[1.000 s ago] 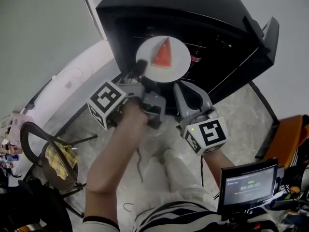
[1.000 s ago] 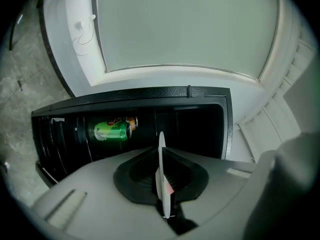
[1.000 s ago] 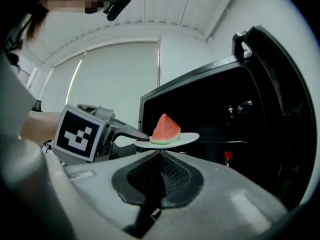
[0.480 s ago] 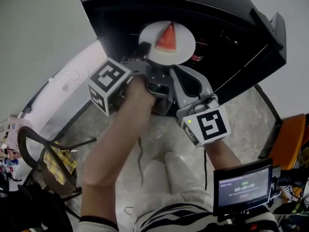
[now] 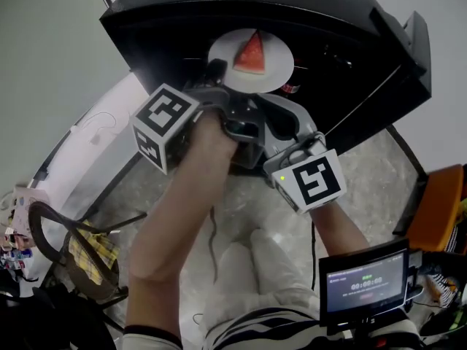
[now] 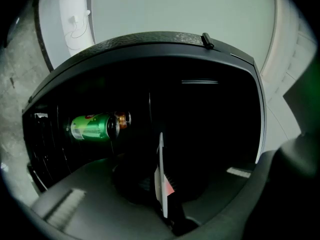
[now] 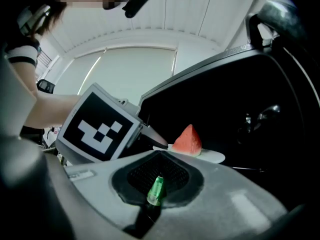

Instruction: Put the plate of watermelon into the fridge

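A white plate (image 5: 276, 58) carries a red watermelon wedge (image 5: 250, 52) and is held level at the mouth of the open black fridge (image 5: 160, 20). My left gripper (image 5: 216, 71) is shut on the plate's near rim. In the left gripper view the plate (image 6: 161, 164) shows edge-on between the jaws, with the wedge (image 6: 169, 188) just behind it. My right gripper (image 5: 271, 112) sits close beside the left one, under the plate's near side, with its jaws together and nothing held. The right gripper view shows the wedge (image 7: 188, 140) on the plate (image 7: 214, 157) just ahead.
A green can (image 6: 93, 126) lies on its side on a shelf inside the dark fridge. The fridge door (image 5: 410, 53) stands open at the right. A chair with a yellow cloth (image 5: 86, 252) is at lower left, a small screen (image 5: 363, 283) at lower right.
Both grippers have moved forward toward the fridge, so the plate now sits further inside its opening. The right gripper has drawn in closer beside the left.
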`<action>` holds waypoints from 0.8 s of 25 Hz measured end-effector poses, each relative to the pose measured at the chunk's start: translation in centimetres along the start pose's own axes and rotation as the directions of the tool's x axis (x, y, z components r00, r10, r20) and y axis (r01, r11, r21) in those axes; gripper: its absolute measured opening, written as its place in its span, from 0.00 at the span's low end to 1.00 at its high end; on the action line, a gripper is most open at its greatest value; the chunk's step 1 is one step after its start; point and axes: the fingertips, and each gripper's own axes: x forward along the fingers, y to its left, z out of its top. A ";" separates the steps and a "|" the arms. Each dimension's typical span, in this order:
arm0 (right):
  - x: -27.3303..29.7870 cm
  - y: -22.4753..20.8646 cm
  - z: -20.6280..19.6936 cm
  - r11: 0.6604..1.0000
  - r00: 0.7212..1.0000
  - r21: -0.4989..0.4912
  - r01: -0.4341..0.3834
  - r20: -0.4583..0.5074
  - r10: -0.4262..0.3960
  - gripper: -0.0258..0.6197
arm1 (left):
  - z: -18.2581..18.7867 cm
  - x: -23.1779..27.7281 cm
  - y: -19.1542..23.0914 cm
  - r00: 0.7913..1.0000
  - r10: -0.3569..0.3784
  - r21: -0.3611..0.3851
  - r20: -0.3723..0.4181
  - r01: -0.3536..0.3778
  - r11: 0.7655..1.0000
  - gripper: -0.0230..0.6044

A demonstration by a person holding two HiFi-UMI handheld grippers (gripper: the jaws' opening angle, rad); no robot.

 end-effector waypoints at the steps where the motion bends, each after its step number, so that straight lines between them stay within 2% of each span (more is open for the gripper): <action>1: 0.1 -0.2 0.0 1.000 1.000 -0.003 0.004 -0.003 -0.004 0.04 | 0.0 0.1 -0.1 1.000 -0.004 0.006 -0.005 0.004 1.000 0.07; 5: 0.9 -0.1 0.8 1.000 1.000 0.007 0.018 0.009 -0.018 0.04 | 0.4 0.3 -0.7 0.999 -0.042 0.064 -0.023 0.043 0.997 0.09; 8: 1.5 -0.2 1.1 0.999 0.999 0.000 0.039 0.012 -0.039 0.04 | 1.0 0.0 -1.8 0.994 -0.098 0.150 -0.042 0.104 0.983 0.13; 11: 1.9 -0.6 0.6 0.997 0.998 0.016 0.070 -0.009 -0.070 0.04 | 1.0 -0.8 -2.7 0.986 -0.153 0.231 -0.072 0.166 0.959 0.28; 12: 2.0 -0.7 0.5 0.997 0.997 0.028 0.077 -0.013 -0.076 0.04 | 1.0 -1.3 -2.8 0.982 -0.169 0.260 -0.081 0.185 0.948 0.31; 13: 2.1 -0.7 0.4 0.996 0.997 0.039 0.081 -0.017 -0.081 0.04 | 1.1 -1.9 -3.0 0.979 -0.186 0.307 -0.086 0.203 0.930 0.33; 14: 2.2 -0.8 0.3 0.995 0.996 0.047 0.084 -0.019 -0.083 0.04 | 1.2 -2.5 -3.3 0.976 -0.202 0.375 -0.087 0.219 0.901 0.33; 15: 2.3 -0.8 0.3 0.995 0.996 0.053 0.085 -0.020 -0.084 0.04 | 1.3 -3.1 -3.5 0.973 -0.215 0.461 -0.087 0.231 0.857 0.33; 16: 2.4 -0.9 0.2 0.995 0.996 0.058 0.085 -0.021 -0.084 0.04 | 1.3 -3.7 -3.7 0.970 -0.224 0.559 -0.091 0.236 0.795 0.32; 17: 2.5 -1.0 0.2 0.994 0.996 0.062 0.085 -0.023 -0.084 0.04 | 1.1 -4.1 -3.8 0.969 -0.226 0.664 -0.102 0.235 0.709 0.32; 18: 2.5 -1.2 0.2 0.994 0.996 0.066 0.086 -0.025 -0.084 0.04 | 0.7 -4.4 -3.9 0.968 -0.221 0.766 -0.117 0.230 0.600 0.30; 20: 2.6 -1.5 0.1 0.993 0.996 0.078 0.090 -0.031 -0.088 0.04 | -0.8 -5.0 -4.1 0.965 -0.211 0.911 -0.156 0.223 0.346 0.22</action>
